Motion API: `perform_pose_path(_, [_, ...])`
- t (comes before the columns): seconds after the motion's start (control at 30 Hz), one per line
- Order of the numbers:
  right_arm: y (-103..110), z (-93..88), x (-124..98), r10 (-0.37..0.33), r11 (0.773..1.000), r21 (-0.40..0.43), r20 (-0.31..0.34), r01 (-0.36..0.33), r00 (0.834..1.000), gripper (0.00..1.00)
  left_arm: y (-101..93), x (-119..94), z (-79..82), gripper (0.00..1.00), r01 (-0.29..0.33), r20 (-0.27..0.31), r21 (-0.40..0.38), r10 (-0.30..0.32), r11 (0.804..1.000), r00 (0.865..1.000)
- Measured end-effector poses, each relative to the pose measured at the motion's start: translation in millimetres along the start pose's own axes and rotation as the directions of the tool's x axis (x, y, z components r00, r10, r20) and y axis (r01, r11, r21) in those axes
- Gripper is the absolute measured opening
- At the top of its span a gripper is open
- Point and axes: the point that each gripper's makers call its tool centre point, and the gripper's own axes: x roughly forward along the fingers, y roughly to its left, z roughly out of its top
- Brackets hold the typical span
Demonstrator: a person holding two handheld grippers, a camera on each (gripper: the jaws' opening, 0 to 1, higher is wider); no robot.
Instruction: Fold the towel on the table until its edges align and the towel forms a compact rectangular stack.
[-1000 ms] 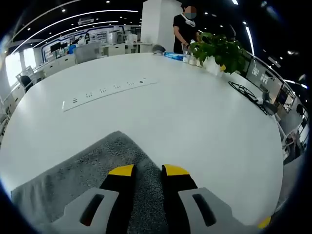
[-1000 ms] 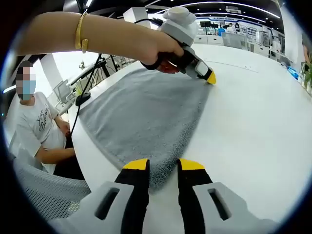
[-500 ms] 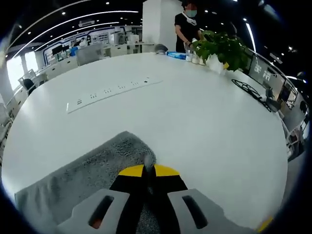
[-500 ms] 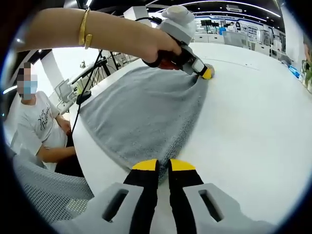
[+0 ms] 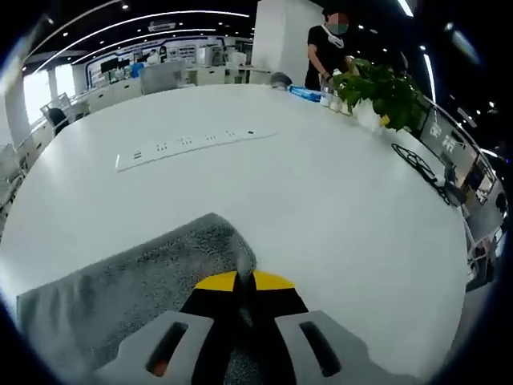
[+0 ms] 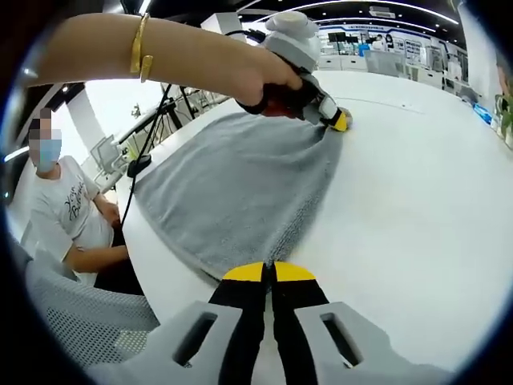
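Both grippers are clamped on the grey towel (image 6: pixel 240 184) corners: the left gripper (image 5: pixel 245 280) at six o'clock, the right gripper (image 6: pixel 269 271) likewise, over the white bench (image 5: pixel 321 200).

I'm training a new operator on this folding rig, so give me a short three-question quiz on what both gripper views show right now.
1. True or false: the left gripper is shut on a corner of the grey towel.
2. In the right gripper view, what is the right gripper closed on?
A. a power strip
B. the towel's near edge
C. a plant
3. Fill in: the white power strip lies on the ____ table, beyond the towel.

Key: 1 true; 2 B; 3 white.
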Motion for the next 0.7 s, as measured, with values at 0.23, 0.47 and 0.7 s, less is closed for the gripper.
perform_pose_path(0.23, [-19.6,-4.7,-25.1,-0.03,0.998,0.056,-0.002,0.03,1.0,0.0,-32.0,4.1,16.9,0.03,0.081,0.011,0.004,-0.081,0.997,0.997])
perform_pose_path(0.47, [-56.9,-5.1,-74.2,-0.106,0.987,0.13,0.045,0.099,0.993,0.0,-79.3,11.6,49.2,0.03,0.154,0.026,0.025,-0.155,0.988,0.988])
perform_pose_path(0.7, [-104.0,-16.2,-123.9,-0.216,0.962,0.191,0.086,0.196,0.973,0.0,-137.3,22.9,90.1,0.03,0.24,0.081,0.003,-0.24,0.971,0.967])
